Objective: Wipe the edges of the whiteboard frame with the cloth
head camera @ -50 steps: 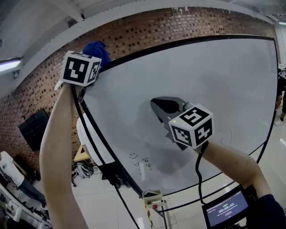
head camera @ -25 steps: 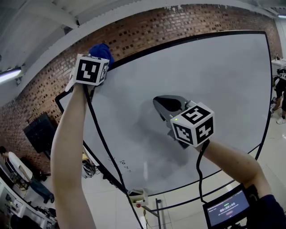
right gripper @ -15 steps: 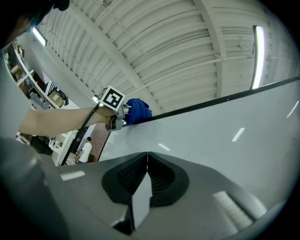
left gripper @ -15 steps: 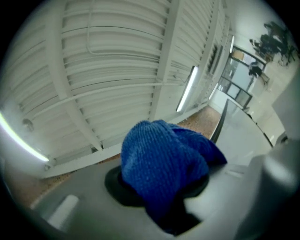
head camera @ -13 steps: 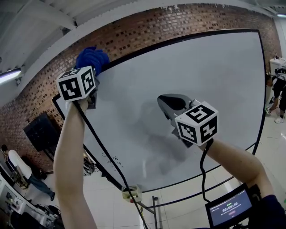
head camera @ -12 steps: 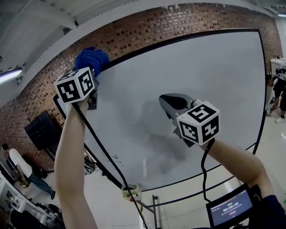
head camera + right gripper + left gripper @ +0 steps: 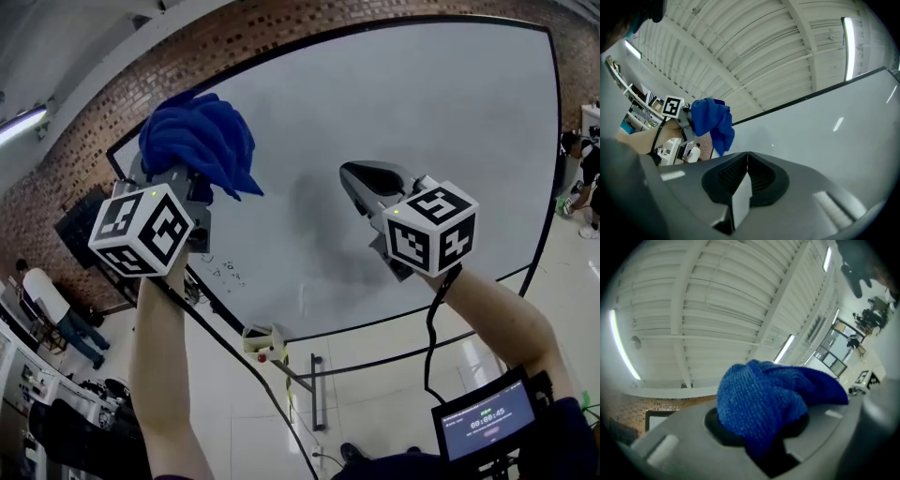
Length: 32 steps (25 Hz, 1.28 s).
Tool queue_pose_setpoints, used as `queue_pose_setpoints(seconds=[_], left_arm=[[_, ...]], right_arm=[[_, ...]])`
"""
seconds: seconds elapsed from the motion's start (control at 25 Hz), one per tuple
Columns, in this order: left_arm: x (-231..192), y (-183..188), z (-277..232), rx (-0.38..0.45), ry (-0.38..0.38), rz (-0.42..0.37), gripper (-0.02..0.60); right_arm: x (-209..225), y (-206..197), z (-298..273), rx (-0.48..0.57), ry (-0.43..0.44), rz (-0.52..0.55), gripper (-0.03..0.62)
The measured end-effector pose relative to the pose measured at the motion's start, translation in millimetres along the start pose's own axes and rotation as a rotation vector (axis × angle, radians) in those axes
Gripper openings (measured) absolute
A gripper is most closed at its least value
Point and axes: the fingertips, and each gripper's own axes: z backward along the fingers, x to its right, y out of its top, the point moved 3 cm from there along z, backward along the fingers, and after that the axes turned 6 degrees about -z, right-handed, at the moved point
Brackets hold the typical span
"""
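A bunched blue cloth sits in my left gripper, whose jaws are shut on it; the left gripper view shows the cloth filling the gap between them. The cloth hangs in the air in front of the whiteboard, off its black frame. My right gripper is shut with nothing in it, held before the middle of the board. In the right gripper view its jaws meet, with the cloth and the board's black top edge beyond.
A brick wall stands behind the board. The board's stand legs rest on a tiled floor. A person sits at the lower left by equipment. A small screen is at my right forearm.
My left gripper has come down and away from the board's top-left frame corner, rolling as it went, with the cloth still in it. My right gripper has sunk a little.
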Motion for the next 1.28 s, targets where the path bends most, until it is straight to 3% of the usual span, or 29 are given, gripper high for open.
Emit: queue_pose_setpoints(seconds=[0.12,0.24,0.4,0.56,0.76,1.04,1.28], left_arm=[[51.4,-0.7,45.9,0.0,-0.026,0.051,0.137],[116.6,-33.5,88.5,-0.043,-0.046,0.101,0.137],[185.9,-79.4,138.0,-0.086,-0.101,0.13,0.137],[223.1,-109.5,211.1,-0.196,-0.118,0.256,0.137],[268.6,-149.5,269.5,-0.324,-0.157,0.31,0.137],[313.4,-139.3,350.1,-0.391,-0.172,0.423,0.137],[334.1,-153.4,390.4,-0.457,-0.222,0.409,0.137]], right_arm=[[-10.8,-5.0,16.9,-0.028,0.009,-0.04,0.011],[-15.1,-30.6,40.9,-0.071,-0.003,-0.085,0.011],[-30.6,-63.9,66.7,-0.074,-0.014,-0.025,0.011],[-75.8,-99.3,114.7,-0.116,-0.043,0.033,0.011],[-94.3,-148.7,163.8,-0.188,-0.104,-0.025,0.011],[-158.3,-168.9,238.8,-0.246,-0.134,-0.06,0.011],[-192.5,-203.3,272.8,-0.296,-0.097,-0.016,0.011]])
